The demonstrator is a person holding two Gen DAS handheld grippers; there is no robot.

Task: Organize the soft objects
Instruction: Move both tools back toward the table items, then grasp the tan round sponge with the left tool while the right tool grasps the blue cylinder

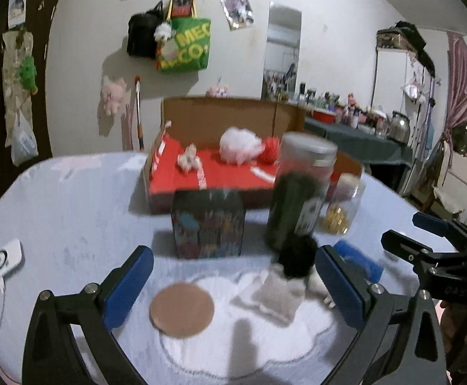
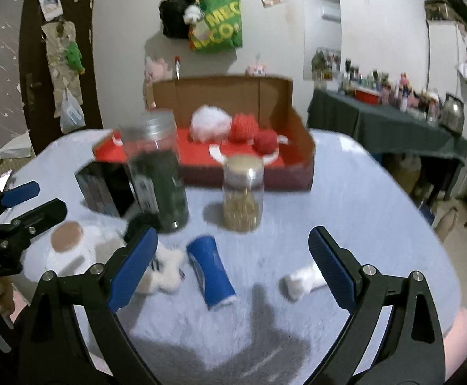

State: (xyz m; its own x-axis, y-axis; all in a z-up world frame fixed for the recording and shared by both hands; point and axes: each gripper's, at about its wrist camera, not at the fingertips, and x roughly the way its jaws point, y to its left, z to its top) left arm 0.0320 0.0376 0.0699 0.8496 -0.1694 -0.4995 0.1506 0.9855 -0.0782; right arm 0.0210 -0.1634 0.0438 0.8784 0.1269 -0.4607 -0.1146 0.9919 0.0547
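With both grippers' jaws released, I judge I'm picking next: my left gripper (image 1: 233, 285) must close on the plush toy (image 1: 292, 276) at one o'clock, then carry it to the box (image 1: 233, 118).

White wall (image 2: 377, 25) behind the table (image 2: 345, 192), green tote bag (image 2: 219, 25) hung on it with a black bag (image 2: 173, 19) just left, narrow mirror (image 2: 322, 22) to the tote's right, dark door (image 2: 41, 73) far left, green-clothed side table (image 2: 387, 128) cluttered far right, pink curtain (image 1: 464, 77) beyond.

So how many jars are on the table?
2: a tall dark-filled jar beside the patterned box, and a short jar of golden bits in front of the cardboard box.
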